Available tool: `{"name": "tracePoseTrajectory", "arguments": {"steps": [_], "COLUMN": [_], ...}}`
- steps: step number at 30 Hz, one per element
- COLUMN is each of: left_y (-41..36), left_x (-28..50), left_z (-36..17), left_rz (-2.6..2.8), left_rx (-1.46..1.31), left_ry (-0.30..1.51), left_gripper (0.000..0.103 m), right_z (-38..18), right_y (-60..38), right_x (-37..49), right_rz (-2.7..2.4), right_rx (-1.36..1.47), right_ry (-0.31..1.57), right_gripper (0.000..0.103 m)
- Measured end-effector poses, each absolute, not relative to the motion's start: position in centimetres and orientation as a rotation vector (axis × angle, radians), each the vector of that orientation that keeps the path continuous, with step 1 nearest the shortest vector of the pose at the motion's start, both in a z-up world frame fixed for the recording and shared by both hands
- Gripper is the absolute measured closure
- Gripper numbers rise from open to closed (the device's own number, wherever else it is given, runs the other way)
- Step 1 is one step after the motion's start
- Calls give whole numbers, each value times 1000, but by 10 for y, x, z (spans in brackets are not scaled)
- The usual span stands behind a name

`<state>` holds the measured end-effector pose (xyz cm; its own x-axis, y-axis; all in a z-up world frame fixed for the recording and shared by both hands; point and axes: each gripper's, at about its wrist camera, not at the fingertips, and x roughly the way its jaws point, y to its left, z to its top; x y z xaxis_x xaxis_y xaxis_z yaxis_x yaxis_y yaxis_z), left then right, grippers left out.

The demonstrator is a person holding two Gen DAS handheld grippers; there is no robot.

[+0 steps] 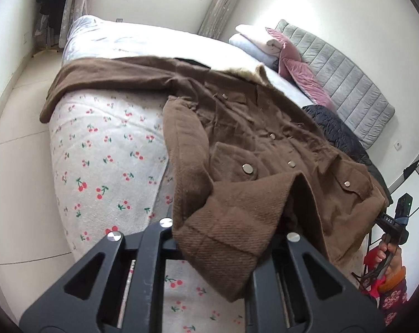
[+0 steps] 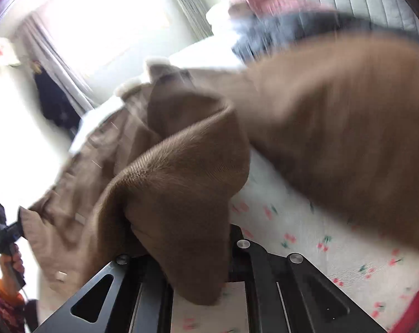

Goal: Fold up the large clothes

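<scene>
A large brown coat (image 1: 253, 127) with metal snap buttons and a fur collar lies spread across the bed, one sleeve stretched to the far left. My left gripper (image 1: 223, 238) is shut on the coat's hem corner, which drapes over its fingers. The right gripper (image 1: 392, 222) shows at the right edge, holding the coat's other hem corner. In the right wrist view the coat (image 2: 181, 183) is blurred and bunched over my right gripper (image 2: 181, 260), which is shut on a fold of it. The left gripper (image 2: 4, 227) shows at the far left, held by a hand.
The bed has a white cherry-print sheet (image 1: 104, 149) and a pale blue blanket (image 1: 131, 41). Folded blankets, pink cushions (image 1: 301, 75) and a grey padded headboard (image 1: 345, 83) lie at the far right. A dark quilted garment (image 1: 337, 130) lies beside the coat. Tiled floor (image 1: 18, 166) lies left.
</scene>
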<state>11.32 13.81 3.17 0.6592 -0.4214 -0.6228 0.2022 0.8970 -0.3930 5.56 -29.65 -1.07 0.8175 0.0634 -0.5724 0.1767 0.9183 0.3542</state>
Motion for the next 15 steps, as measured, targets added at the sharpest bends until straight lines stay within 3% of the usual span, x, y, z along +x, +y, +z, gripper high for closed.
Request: {"name": "tracePoseTrajectory", "arguments": {"steps": [5,9,12,15], "left_y": [144,161,176,180], "left_x": [90,80,78,76], "left_z": [87,110,92,32], "left_rz": [-367,-357,-331,-295], "left_rx": [-313,-376,-392,-325], "left_ry": [712,742,858,1032], "left_gripper": [91,91,90,89], "right_z": [87,129,123,81], "right_y": [-263,-250,-273,-304], "right_x": [3,-23,-24,-25], "right_rz": [-39,-84,-181,-260], "right_rx": [315,260,320,365], "right_ry": [442,397,481,631], "right_gripper": [97,97,97,97]}}
